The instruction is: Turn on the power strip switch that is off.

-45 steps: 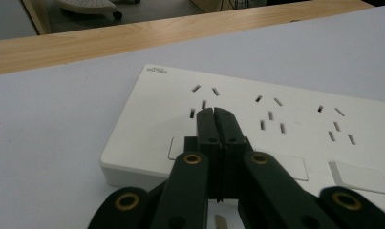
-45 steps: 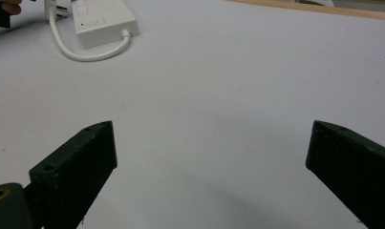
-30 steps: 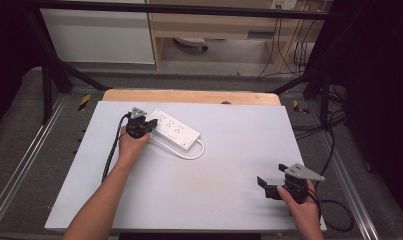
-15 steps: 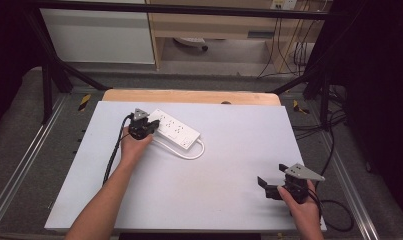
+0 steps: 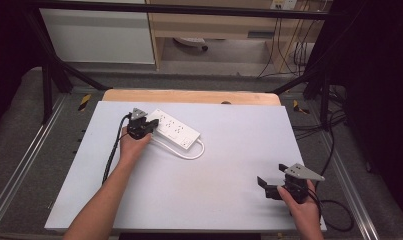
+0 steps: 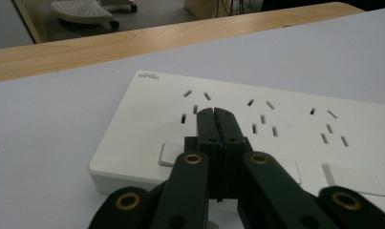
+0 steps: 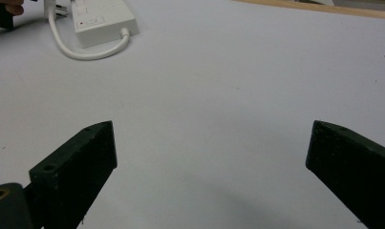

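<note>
power strip (image 6: 257,124) cut off right, switches partly hidden

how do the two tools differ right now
The left tool has its jaws shut together, tips over the white power strip; the right tool has its jaws wide apart over bare table, far from the strip. Both are black and hand-held.

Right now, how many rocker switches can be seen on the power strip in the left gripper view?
3 on the power strip: one left of the shut left tool at, one just right of it, one far right. More may be hidden.
</note>
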Demonstrator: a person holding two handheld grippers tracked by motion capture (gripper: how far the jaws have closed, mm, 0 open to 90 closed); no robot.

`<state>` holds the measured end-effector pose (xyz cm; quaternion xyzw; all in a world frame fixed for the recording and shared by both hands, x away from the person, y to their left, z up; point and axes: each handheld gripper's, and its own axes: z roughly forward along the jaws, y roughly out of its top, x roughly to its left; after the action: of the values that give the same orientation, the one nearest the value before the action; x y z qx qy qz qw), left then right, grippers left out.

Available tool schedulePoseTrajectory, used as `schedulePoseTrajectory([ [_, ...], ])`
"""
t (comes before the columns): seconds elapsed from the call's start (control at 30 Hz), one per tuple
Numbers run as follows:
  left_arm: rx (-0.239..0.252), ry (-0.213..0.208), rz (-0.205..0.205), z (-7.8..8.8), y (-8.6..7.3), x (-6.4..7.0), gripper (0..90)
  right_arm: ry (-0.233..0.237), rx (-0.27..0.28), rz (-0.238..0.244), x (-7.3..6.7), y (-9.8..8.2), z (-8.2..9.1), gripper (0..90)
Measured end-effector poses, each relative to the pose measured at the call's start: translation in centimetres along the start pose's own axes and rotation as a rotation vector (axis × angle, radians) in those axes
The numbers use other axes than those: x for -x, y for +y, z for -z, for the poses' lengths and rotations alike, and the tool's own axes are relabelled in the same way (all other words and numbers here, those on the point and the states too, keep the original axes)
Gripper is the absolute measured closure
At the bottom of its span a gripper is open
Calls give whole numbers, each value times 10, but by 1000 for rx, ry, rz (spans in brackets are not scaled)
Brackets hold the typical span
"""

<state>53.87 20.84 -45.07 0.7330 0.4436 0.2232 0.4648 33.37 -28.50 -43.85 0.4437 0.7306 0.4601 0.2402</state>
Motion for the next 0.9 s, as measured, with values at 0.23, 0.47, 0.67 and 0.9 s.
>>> schedulePoseTrajectory([
  [0.23,0,-2,-1,1,1,0,900,1,0,1,0,0,0,37],
  [0.47,3,-1,6,2,1,-2,900,0,1,-1,0,0,0,37],
  [0.67,11,-3,3,5,3,-2,900,1,1,0,0,0,0,37],
  [0.9,18,-10,-4,8,5,-1,900,0,3,2,0,0,0,37],
])
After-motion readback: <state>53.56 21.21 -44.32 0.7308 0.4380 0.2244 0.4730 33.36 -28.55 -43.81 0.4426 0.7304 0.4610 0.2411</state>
